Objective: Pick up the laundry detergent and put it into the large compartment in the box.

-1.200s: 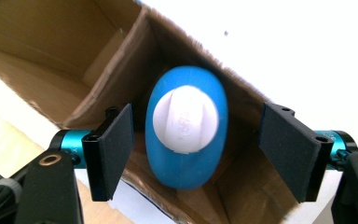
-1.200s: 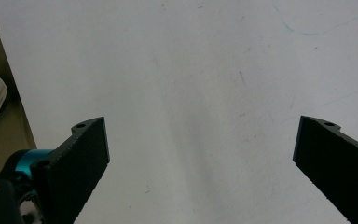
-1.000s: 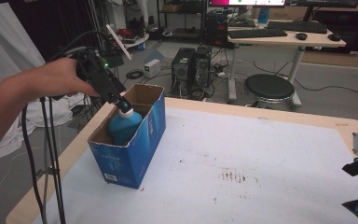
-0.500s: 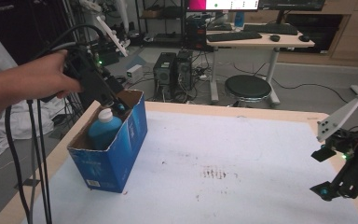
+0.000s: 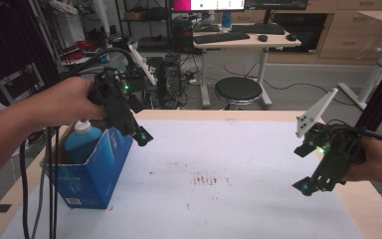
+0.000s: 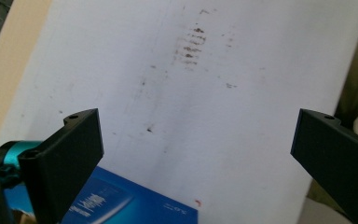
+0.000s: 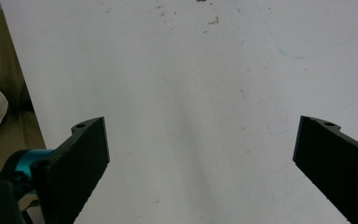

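Note:
An open blue cardboard box (image 5: 95, 172) stands at the table's left edge, and its blue side shows in the left gripper view (image 6: 135, 207). A blue bottle with a white cap (image 5: 82, 137) stands upright inside it. My left gripper (image 5: 135, 132) hovers just above the box's right rim, to the right of the bottle. Its jaws are wide open (image 6: 198, 116) over the white sheet, holding nothing. My right gripper (image 5: 302, 169) hangs over the right part of the table, open and empty (image 7: 200, 123).
A white sheet (image 5: 229, 149) covers the table, with dark smudges (image 5: 205, 178) near its middle, also seen ahead of the left gripper (image 6: 191, 44). The table's wooden border (image 5: 363, 204) runs along the right. Behind the table are a stool (image 5: 238, 90) and a desk.
My left gripper has come up off the bottle's top and shifted right to the box rim, leaving the bottle in the box. My right gripper has moved in from the right edge.

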The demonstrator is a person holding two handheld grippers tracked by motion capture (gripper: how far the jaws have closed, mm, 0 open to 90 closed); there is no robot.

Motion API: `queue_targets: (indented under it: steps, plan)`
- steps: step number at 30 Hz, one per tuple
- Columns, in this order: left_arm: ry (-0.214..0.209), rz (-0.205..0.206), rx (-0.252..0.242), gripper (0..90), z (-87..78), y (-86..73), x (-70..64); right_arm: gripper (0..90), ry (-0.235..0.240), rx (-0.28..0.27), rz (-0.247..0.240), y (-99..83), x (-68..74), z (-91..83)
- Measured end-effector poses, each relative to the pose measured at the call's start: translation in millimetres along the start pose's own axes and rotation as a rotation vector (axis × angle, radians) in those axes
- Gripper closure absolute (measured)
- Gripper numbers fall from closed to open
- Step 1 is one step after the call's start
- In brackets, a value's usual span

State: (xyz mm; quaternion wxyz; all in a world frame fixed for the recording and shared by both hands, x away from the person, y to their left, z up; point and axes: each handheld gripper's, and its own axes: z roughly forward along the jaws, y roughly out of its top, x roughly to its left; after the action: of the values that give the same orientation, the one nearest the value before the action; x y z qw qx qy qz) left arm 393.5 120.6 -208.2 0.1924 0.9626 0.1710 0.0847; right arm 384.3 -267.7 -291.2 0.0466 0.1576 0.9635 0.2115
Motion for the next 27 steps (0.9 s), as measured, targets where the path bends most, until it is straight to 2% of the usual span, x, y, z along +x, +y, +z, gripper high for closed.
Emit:
queue_targets:
  steps: [2,5,9,10,11,13,16,19,23,27]
  plan:
    - [0.011,0.019,0.029,2.2,9.0,5.2,-2.0,2.6,-0.001,-0.003,-0.004,1.3,1.4,-0.2]
    - [-0.014,0.053,0.058,2.2,21.4,11.9,-5.7,2.6,-0.003,-0.004,-0.007,3.1,3.9,-0.6]
    - [-0.053,0.077,0.062,2.3,37.3,20.6,-9.4,2.5,-0.005,-0.011,-0.008,5.8,5.4,0.1]
    - [-0.053,0.077,0.062,2.3,37.3,20.6,-9.4,2.5,-0.005,-0.011,-0.008,5.8,5.4,0.1]
    - [-0.042,0.090,0.068,2.3,46.3,26.4,-12.0,2.5,-0.005,-0.011,-0.008,6.8,6.1,0.5]
    - [-0.034,0.084,0.072,2.3,53.7,31.6,-13.5,2.6,-0.003,-0.011,-0.017,9.7,8.5,2.2]
    - [-0.069,0.100,0.070,2.3,63.2,38.2,-14.4,2.6,-0.003,-0.012,-0.022,12.3,9.8,3.5]
    - [-0.060,0.089,0.081,2.3,71.9,43.4,-12.8,2.5,0.000,-0.016,-0.025,14.2,9.7,4.9]
    - [-0.072,0.094,0.115,2.3,82.5,45.3,-10.8,2.5,0.003,-0.015,-0.025,16.5,8.7,7.8]
    - [-0.089,0.089,0.120,2.3,90.6,44.8,-8.3,2.5,0.007,-0.015,-0.021,18.3,7.8,9.7]
